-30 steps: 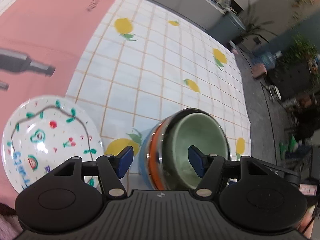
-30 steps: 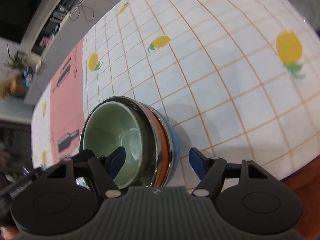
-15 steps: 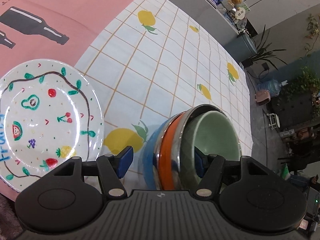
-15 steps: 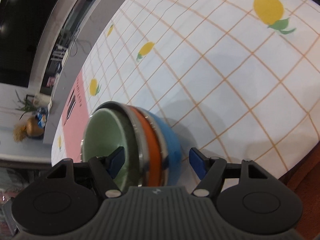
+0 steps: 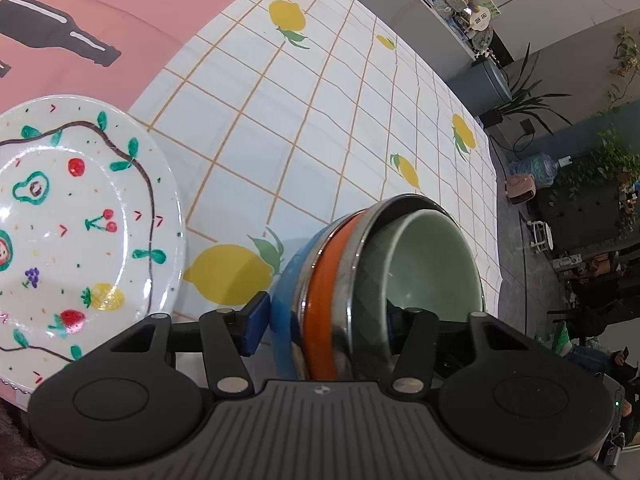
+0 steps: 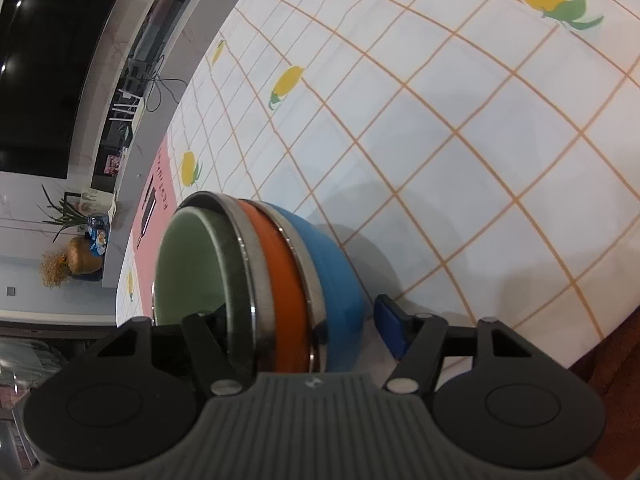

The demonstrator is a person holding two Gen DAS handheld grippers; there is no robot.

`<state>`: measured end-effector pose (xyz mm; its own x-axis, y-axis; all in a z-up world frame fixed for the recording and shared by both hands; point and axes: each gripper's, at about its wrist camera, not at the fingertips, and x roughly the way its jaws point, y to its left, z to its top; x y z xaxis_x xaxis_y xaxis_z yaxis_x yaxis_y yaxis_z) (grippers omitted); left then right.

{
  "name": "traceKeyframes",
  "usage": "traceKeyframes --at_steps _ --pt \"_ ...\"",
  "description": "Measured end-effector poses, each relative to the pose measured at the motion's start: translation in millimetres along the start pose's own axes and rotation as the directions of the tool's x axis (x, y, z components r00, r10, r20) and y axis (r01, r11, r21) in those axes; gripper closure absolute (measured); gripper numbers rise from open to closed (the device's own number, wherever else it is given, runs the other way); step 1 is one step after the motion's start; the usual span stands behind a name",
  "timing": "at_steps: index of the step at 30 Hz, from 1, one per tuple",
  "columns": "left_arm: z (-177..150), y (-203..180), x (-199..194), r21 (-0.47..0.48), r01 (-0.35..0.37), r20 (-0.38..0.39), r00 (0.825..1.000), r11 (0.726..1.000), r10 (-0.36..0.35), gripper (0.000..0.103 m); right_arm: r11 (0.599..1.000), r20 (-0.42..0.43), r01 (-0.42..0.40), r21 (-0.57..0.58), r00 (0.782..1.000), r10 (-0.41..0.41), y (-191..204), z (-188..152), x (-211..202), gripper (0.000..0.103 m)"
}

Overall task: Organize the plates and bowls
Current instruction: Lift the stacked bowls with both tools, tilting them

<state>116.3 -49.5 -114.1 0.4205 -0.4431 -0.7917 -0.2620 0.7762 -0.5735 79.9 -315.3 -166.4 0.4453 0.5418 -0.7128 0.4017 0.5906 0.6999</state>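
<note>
A stack of nested bowls point(image 5: 320, 280) stands on the lemon-print tablecloth point(image 5: 300, 120): blue outside, then orange, then steel, with a pale green bowl point(image 5: 432, 264) innermost. My left gripper point(image 5: 326, 320) straddles the stack's near wall, one finger point(image 5: 256, 320) just outside the blue bowl and the other inside the green one. Its jaws are closing. From the opposite side, my right gripper point(image 6: 303, 324) straddles the stack of bowls point(image 6: 288, 272) too. Its jaws are closing, and a small gap shows between the outer pad point(image 6: 390, 328) and the blue bowl. A white plate point(image 5: 80, 220) painted with fruit lies left of the stack.
A pink mat point(image 5: 100, 8) with bottle prints covers the table's far left. The table edge point(image 6: 600, 344) runs close at the right in the right wrist view. Beyond the table are a cabinet, potted plants point(image 5: 532, 92) and a dark screen point(image 6: 48, 72).
Both grippers have come down over the stack's rim, so the bowls fill more of each view. Both pairs of jaws have narrowed around the stacked walls.
</note>
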Motion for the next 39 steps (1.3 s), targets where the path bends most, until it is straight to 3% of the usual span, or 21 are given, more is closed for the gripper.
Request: traceKeyframes --at_steps 7,23,39 --pt "-2 -1 0 0.006 -0.006 0.003 1.000 1.000 0.006 0.044 1.000 0.009 0.012 -0.010 1.000 -0.012 4 -3 0 0.047" --pt "-4 -3 -11 0.011 -0.007 0.006 1.000 1.000 0.007 0.045 1.000 0.019 0.012 -0.002 1.000 -0.012 7 -4 -1 0.049" --pt "-9 2 -52 0.024 0.017 0.086 0.996 1.000 -0.019 0.048 0.998 0.039 -0.018 -0.059 0.999 0.021 31 -21 -18 0.053"
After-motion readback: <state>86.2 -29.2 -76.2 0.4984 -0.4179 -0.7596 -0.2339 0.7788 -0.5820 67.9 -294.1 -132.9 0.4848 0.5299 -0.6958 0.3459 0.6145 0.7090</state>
